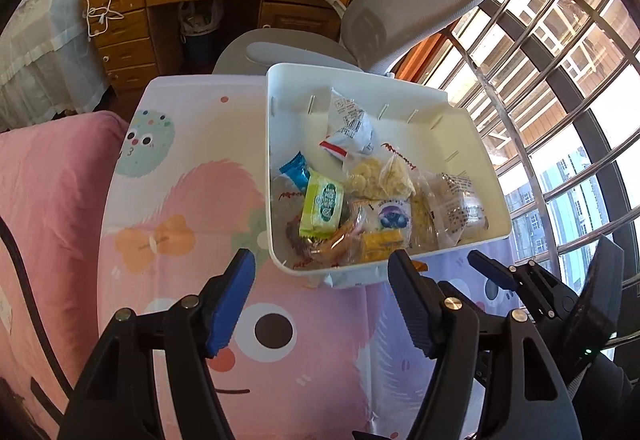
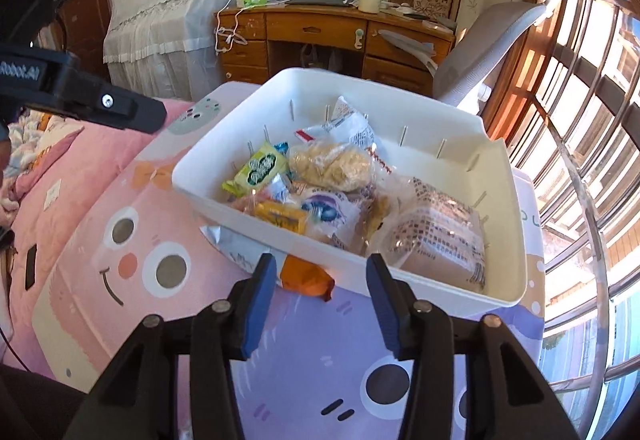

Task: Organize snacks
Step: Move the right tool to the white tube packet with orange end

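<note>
Holding many wrapped snacks point(image 2: 332, 164), white bin point(image 2: 516, 240) sits on cartoon cloth point(image 2: 132, 240).

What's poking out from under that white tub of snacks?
Under the white tub's near edge lie an orange packet and a silvery white wrapper. Only their ends show; the tub hides the rest and anything further beneath.

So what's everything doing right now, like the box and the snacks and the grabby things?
White bin: upright on the cartoon sheet, holding a heap of wrapped snacks.
Green packet: in the bin, on top of the heap.
Orange packet: outside, on the sheet against the bin's near wall.
Silver packet: outside, partly under the bin.
Left gripper: jaws open, empty.
Right gripper: jaws open, empty, near the orange packet.
</note>
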`<state>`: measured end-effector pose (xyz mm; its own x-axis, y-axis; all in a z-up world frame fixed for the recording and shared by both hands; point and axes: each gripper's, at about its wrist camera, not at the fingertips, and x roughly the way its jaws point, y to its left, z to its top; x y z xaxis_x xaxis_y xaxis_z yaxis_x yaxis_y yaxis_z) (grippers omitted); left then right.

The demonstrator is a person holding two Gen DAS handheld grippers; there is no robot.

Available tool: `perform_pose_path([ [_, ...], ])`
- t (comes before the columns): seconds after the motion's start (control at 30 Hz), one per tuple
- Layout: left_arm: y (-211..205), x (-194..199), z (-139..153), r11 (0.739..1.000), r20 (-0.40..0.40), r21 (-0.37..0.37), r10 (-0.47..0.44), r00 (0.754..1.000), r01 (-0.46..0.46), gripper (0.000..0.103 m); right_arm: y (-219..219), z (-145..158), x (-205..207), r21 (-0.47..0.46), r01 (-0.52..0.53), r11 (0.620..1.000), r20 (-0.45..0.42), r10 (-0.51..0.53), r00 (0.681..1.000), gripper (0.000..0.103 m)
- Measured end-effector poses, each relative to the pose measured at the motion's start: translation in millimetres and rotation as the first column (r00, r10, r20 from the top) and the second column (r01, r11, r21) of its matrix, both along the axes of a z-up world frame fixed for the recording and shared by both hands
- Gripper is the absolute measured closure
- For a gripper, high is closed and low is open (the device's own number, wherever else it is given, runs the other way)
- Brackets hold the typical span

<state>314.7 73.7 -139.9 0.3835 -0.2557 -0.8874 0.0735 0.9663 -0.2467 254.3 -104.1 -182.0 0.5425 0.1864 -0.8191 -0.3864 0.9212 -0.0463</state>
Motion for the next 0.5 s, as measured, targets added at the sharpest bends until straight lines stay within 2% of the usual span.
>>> perform_pose_path([
  [0.07, -0.6, -6.4, -1.6, 1.0, -0.008, 0.0, 0.012, 1.0, -0.012, 0.035, -1.1, -8.4, 0.7, -0.016, -0.017, 1.0, -0.015, 0.017, 1.0, 0.068],
  [0.17, -1.9, -14.8, -6.2, 0.999, -0.023, -0.005, 0.032, 0.999, -0.032, 0.035, -1.6, -20.6, 3.1, -0.034, -0.042, 0.999, -0.026, 0.041, 0.999, 0.074],
  [0.33, -5.6, -24.4, -16.9, 0.998, -0.062, 0.002, 0.062, 0.996, -0.062, 0.035, -4.2, -39.1, 7.8, -0.039, -0.078, 0.996, -0.046, 0.076, 0.996, 0.082],
  [0.5, -7.4, -31.6, -23.4, 0.996, -0.084, 0.01, 0.094, 0.992, -0.093, 0.035, -5.7, -53.6, 11.0, -0.049, -0.103, 0.993, -0.07, 0.1, 0.993, 0.084],
])
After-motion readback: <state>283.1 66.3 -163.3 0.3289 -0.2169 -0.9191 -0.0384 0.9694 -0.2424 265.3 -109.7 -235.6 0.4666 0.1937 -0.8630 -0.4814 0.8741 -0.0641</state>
